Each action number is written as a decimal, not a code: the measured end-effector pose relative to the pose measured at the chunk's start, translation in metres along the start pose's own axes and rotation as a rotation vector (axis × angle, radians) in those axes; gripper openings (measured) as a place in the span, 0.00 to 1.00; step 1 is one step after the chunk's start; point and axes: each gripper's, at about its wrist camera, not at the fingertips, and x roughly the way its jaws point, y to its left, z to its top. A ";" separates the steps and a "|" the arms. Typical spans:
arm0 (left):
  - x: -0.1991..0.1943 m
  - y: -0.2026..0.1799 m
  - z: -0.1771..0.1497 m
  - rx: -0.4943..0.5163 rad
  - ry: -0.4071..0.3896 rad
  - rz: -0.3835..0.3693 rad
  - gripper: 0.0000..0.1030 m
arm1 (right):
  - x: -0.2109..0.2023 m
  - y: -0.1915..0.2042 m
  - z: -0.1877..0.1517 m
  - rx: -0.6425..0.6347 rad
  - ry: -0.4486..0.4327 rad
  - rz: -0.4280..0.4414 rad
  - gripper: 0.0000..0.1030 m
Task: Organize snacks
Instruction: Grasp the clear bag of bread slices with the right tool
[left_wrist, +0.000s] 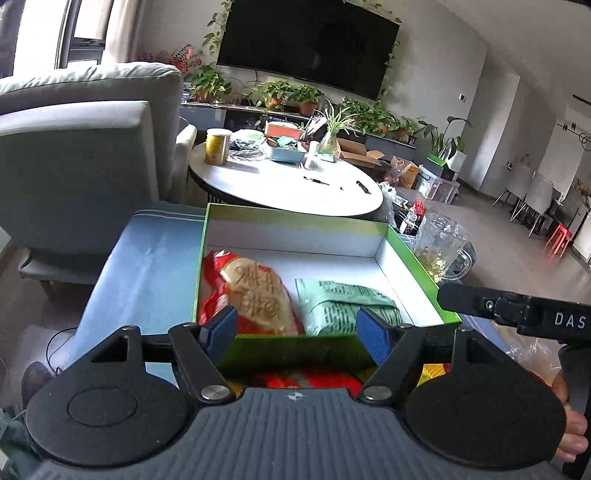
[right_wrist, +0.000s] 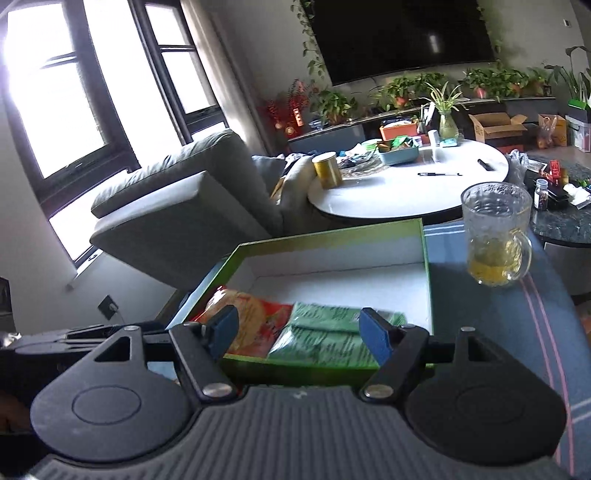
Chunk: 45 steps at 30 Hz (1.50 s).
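The left claw hangs over the near wall of a green box, its blue pads spread wide with nothing between them. The right claw is likewise spread wide and empty, poised above the box's near edge.

The box sits on a blue-clothed worktop and has a white inside. Two snacks lie in its near half. A red snack packet, printed with a pale biscuit picture, lies at the box's 8 o'clock corner, against the left wall. A green snack packet lies just beside it toward 5 o'clock; the two seem to touch along their edges. In the right wrist view the red snack packet sits left of the green snack packet in the same order. The far half of the box floor is bare white.

Under the left claw, outside the box's near wall, a patch of red and yellow wrapping shows, mostly hidden by the claw body.

A glass mug holding some yellowish liquid stands on the worktop at 2 o'clock from the box, apart from it. The other claw's black body enters the left wrist view at 3 o'clock, with a hand gripping it lower down
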 end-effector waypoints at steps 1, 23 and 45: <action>-0.004 0.001 -0.002 -0.001 0.000 -0.002 0.66 | -0.003 0.004 -0.002 -0.003 0.004 0.001 0.75; -0.029 -0.058 -0.089 0.042 0.206 -0.297 0.52 | -0.052 -0.008 -0.090 0.067 0.157 -0.185 0.75; 0.014 -0.079 -0.118 0.059 0.356 -0.382 0.41 | -0.041 -0.038 -0.114 0.252 0.254 -0.119 0.75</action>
